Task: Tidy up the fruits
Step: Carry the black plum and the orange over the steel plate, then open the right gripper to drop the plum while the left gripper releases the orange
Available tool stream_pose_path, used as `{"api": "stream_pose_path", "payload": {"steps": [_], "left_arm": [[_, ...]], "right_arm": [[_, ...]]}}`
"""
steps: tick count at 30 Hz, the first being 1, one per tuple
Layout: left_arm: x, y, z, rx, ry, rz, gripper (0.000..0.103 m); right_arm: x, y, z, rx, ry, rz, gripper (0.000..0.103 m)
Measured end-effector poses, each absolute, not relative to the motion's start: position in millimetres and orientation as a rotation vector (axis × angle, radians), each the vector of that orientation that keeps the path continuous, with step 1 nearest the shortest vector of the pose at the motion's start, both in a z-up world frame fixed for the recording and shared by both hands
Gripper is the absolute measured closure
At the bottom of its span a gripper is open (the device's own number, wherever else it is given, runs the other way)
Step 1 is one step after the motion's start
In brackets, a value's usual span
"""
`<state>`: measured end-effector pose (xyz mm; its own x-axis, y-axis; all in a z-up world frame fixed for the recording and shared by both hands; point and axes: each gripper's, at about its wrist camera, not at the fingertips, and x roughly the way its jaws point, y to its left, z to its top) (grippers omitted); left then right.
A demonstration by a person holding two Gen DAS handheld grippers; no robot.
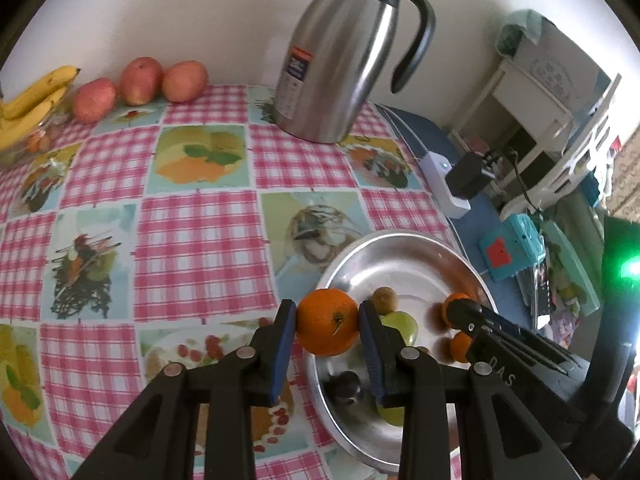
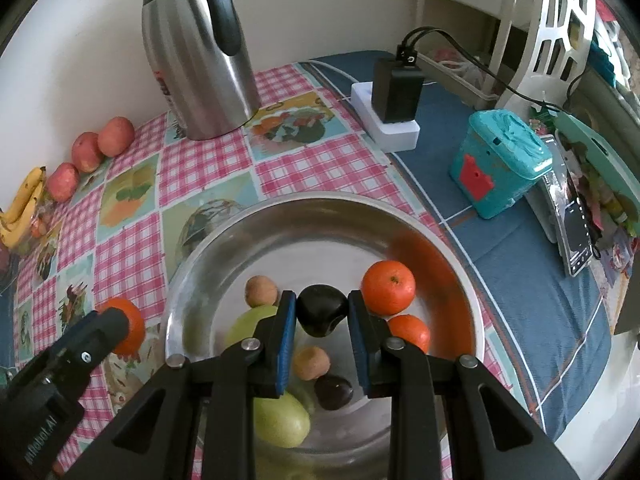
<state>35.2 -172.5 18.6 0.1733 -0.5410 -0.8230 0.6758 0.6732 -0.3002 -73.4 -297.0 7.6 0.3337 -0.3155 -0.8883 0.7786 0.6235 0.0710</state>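
My left gripper (image 1: 328,326) is shut on an orange (image 1: 328,327), held over the left rim of the steel bowl (image 1: 404,240). My right gripper (image 2: 322,314) is shut on a dark plum (image 2: 321,311) above the middle of the bowl (image 2: 320,204). Inside the bowl lie two oranges (image 2: 388,288), a second plum (image 2: 333,392), two brown kiwis (image 2: 261,291) and green apples (image 2: 280,424). The left gripper with its orange (image 2: 130,330) shows at the lower left of the right wrist view. The right gripper's body (image 1: 492,328) crosses the bowl's right side in the left wrist view.
A steel thermos jug (image 1: 340,60) stands at the back of the checked tablecloth (image 1: 192,232). Three red apples (image 1: 140,80) and bananas (image 1: 32,100) line the far left. To the right lie a power strip with charger (image 2: 394,100), a teal box (image 2: 500,160) and a phone (image 2: 572,208).
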Motion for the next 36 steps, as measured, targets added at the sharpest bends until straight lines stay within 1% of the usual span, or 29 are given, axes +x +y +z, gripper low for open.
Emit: {"api": "stream_pose_path", "payload": {"steps": [23, 25, 26, 27, 28, 30, 32, 35, 36], "left_arm": [[23, -192, -4, 0.238, 1.131, -0.887, 0.068], [24, -192, -4, 0.241, 1.129, -0.883, 0.067], [25, -191, -4, 0.235, 1.134, -0.884, 0.067], [25, -191, -4, 0.230, 1.138, -0.886, 0.067], [26, -190, -4, 0.227, 1.141, -0.887, 0.066], [26, -190, -4, 0.224, 1.145, -0.889, 0.066], [27, -189, -3, 0.223, 1.147, -0.889, 0.065], [27, -188, 0, 0.221, 1.138, -0.884, 0.060], [27, -186, 1, 0.216, 1.136, -0.882, 0.057]], "right_arm": [[-70, -302, -19, 0.560, 1.073, -0.785, 0.076], [-69, -301, -20, 0.556, 1.081, -0.785, 0.072], [-69, -300, -21, 0.556, 1.084, -0.787, 0.065], [-69, -301, -21, 0.554, 1.085, -0.792, 0.061], [-69, -301, -21, 0.552, 1.085, -0.797, 0.060], [-70, -301, -20, 0.547, 1.085, -0.810, 0.052], [-71, -302, -20, 0.544, 1.083, -0.817, 0.047], [-72, -303, -18, 0.547, 1.073, -0.820, 0.044], [-73, -304, -17, 0.544, 1.071, -0.822, 0.044]]}}
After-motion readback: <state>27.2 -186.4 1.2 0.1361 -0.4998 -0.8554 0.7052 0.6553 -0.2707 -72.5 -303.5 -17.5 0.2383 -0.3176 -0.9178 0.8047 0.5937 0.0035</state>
